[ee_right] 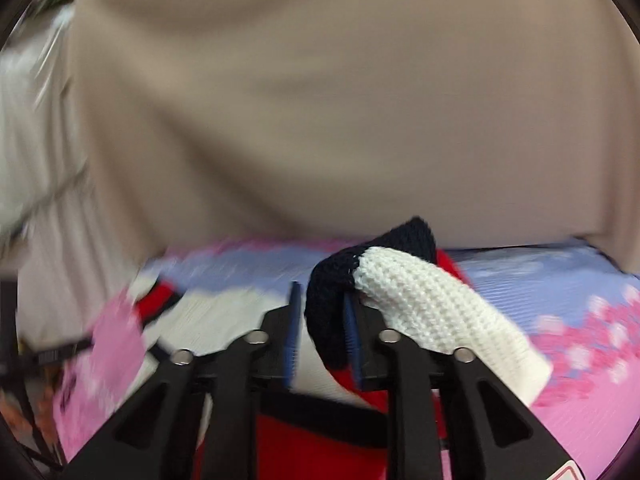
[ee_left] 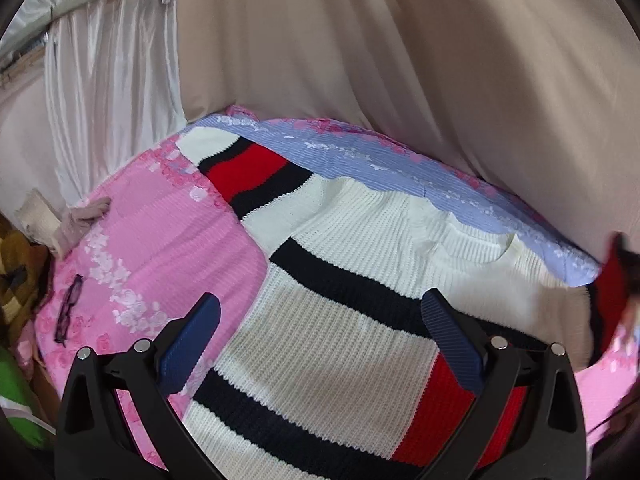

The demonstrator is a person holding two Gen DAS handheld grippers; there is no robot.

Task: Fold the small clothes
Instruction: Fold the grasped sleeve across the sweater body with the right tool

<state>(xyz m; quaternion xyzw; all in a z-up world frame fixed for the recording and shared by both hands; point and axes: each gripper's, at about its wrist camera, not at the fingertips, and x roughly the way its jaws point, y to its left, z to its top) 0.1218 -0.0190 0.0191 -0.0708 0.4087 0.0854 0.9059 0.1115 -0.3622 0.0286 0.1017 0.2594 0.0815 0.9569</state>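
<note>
A knitted sweater (ee_left: 352, 264) in white, navy, red and beige blocks lies spread on a pink and lilac floral bedspread (ee_left: 160, 240). My left gripper (ee_left: 320, 336) is open and empty, hovering just above the sweater's body. In the right wrist view, my right gripper (ee_right: 322, 328) stands with its jaws partly apart. The sweater's sleeve cuff (ee_right: 420, 300), white with a navy band, is draped over the right finger (ee_right: 352, 332) and lifted off the bed. That view is motion-blurred.
A beige curtain (ee_left: 400, 60) hangs right behind the bed. White curtains (ee_left: 108, 80) hang at the left. A pair of glasses (ee_left: 68, 308) lies on the bedspread at the left, with a sock (ee_left: 88, 216) and clutter past the bed edge.
</note>
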